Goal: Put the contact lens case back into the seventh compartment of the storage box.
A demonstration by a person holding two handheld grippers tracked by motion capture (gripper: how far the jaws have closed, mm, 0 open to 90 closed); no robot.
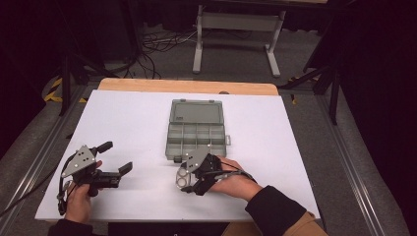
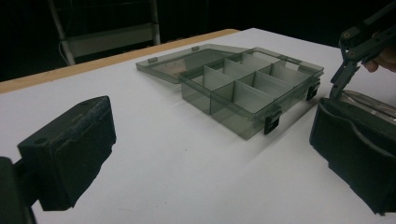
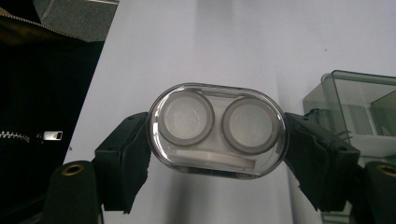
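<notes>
A clear oval case with two round wells point(image 3: 217, 130) sits lengthwise between the pads of my right gripper point(image 3: 217, 154), which is shut on its two ends. In the high view that gripper point(image 1: 187, 179) holds the case point(image 1: 181, 177) just above the white table, in front of the grey compartment box point(image 1: 196, 135). The box stands open, lid point(image 1: 196, 112) laid back, its compartments looking empty point(image 2: 247, 93). My left gripper point(image 1: 120, 157) rests at the table's left, jaws wide apart with nothing between them; its pads point(image 2: 70, 154) frame the box.
The white table top point(image 1: 123, 118) has a wooden strip along its far edge point(image 1: 187, 86). A metal stand point(image 1: 236, 29) and cables lie on the floor beyond. A dark jacket with a zip point(image 3: 42, 93) is beside the table's near edge.
</notes>
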